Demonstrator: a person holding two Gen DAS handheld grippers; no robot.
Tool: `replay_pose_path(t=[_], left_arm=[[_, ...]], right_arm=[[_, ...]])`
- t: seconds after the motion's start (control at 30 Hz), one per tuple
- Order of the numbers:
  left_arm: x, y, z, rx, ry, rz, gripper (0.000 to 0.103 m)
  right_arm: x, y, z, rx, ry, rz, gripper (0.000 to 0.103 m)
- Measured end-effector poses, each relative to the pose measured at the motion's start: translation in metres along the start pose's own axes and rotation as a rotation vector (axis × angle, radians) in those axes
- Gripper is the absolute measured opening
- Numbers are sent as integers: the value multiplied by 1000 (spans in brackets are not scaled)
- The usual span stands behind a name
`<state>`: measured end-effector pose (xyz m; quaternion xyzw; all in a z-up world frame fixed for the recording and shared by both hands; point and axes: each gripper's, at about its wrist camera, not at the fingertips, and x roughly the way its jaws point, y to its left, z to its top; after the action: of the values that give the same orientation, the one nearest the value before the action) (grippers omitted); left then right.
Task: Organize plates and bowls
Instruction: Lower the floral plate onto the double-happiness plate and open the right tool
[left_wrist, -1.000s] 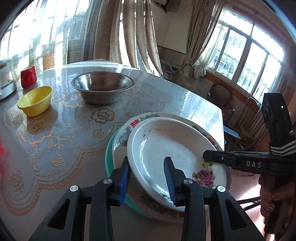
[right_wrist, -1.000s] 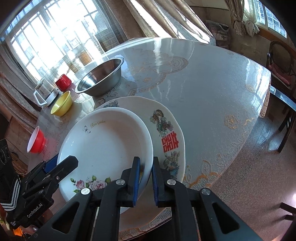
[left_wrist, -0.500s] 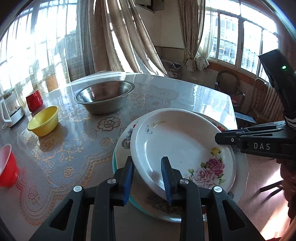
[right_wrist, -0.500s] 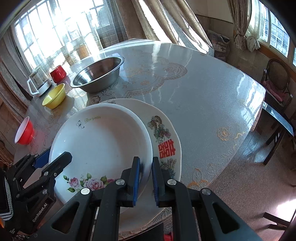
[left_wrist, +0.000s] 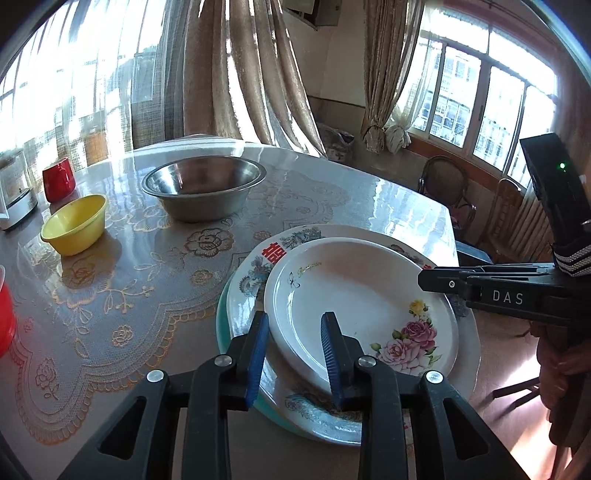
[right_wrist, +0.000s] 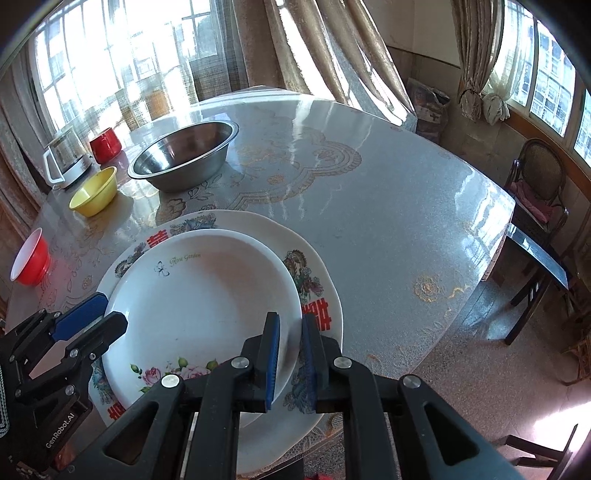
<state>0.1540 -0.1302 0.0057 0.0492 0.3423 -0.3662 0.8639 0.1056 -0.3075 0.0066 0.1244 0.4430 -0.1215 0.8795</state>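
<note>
A white deep plate with roses (left_wrist: 354, 291) (right_wrist: 199, 295) lies over a larger plate with red characters (left_wrist: 273, 254) (right_wrist: 314, 288). Under that shows the edge of a teal plate (left_wrist: 221, 317). My left gripper (left_wrist: 293, 321) (right_wrist: 110, 312) is shut on the near rim of the white plate, one finger inside and one outside. My right gripper (right_wrist: 291, 321) (left_wrist: 424, 278) holds the opposite rim between its blue pads, and its jaws are starting to open.
A steel bowl (left_wrist: 203, 184) (right_wrist: 184, 155), a yellow bowl (left_wrist: 74, 225) (right_wrist: 94, 192), a red bowl (right_wrist: 29, 258), a red cup (left_wrist: 58, 180) and a kettle (right_wrist: 66, 155) stand further back. The table edge (right_wrist: 491, 236) drops off at the right beside chairs (right_wrist: 535, 192).
The white plate has sunk from a tilt to lie flatter on the patterned plate. Both grippers have stayed at its rim.
</note>
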Motion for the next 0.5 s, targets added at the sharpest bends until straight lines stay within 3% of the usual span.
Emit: replay_pose_path(t=[0.13,0.2,0.27,0.37,0.5], left_arm=[[-18,16,5,-81,-73,-42,65],[-28,24,8,-109,-125,-45,69],[-35,32,10,-137,-165,-20,83],[-36,47,13,-182,-188,91,89],[-30,69,14,-230,-159,276,91]], right_arm=[[-10,-8,-4,91,-39,83,26],[-18,-9,-5,95,-71,97,29],[-26,-7,-4,85,-107,98,30],[-31,-4,-3,73,-127,103,33],[-29,3,-2,69,-114,123,34]])
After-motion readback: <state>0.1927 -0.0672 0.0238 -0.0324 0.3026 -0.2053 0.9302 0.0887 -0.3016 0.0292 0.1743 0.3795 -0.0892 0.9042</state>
